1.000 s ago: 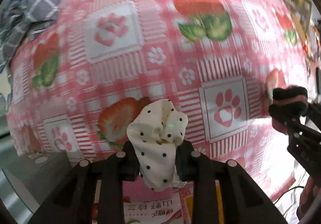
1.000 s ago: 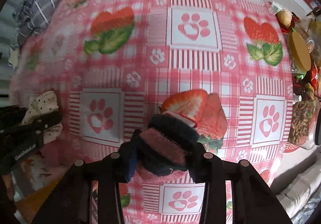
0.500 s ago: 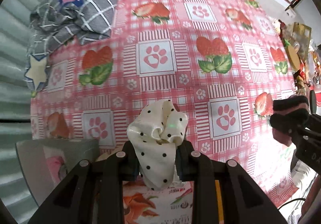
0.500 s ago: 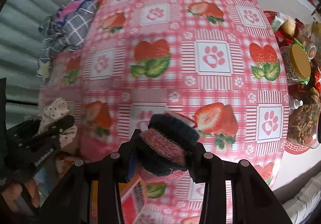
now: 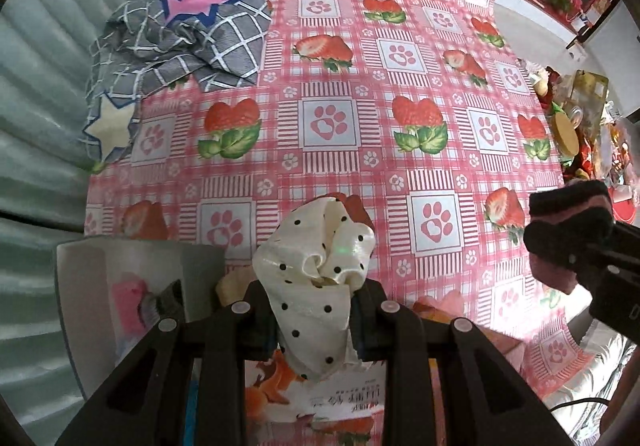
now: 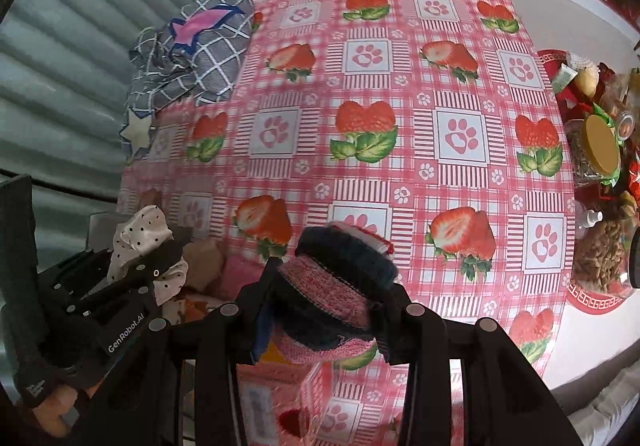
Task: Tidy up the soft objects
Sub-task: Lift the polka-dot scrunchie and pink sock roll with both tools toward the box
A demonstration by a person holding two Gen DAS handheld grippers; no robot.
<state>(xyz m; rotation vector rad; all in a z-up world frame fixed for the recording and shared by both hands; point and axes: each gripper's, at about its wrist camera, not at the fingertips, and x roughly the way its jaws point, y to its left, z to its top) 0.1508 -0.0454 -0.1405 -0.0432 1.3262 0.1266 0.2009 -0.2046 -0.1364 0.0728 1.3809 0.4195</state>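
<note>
You hold two soft things above the tablecloth (image 5: 400, 94): your left gripper (image 5: 316, 298) is clamped on one cream polka-dot scrunchie (image 5: 316, 266), your right gripper (image 6: 328, 290) on one pink-and-navy knitted roll (image 6: 336, 278). One grey checked cloth (image 5: 188, 34) lies at the far left corner, and "GenRobot.AI" is printed on the left gripper's side.

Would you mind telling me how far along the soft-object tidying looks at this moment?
Done: nothing visibly sorted. In hand: the left gripper clamps the polka-dot scrunchie, and the right gripper clamps the rolled knit sock, both above the tablecloth. Left: placing both; the grey checked cloth lies crumpled at the far corner.
</note>
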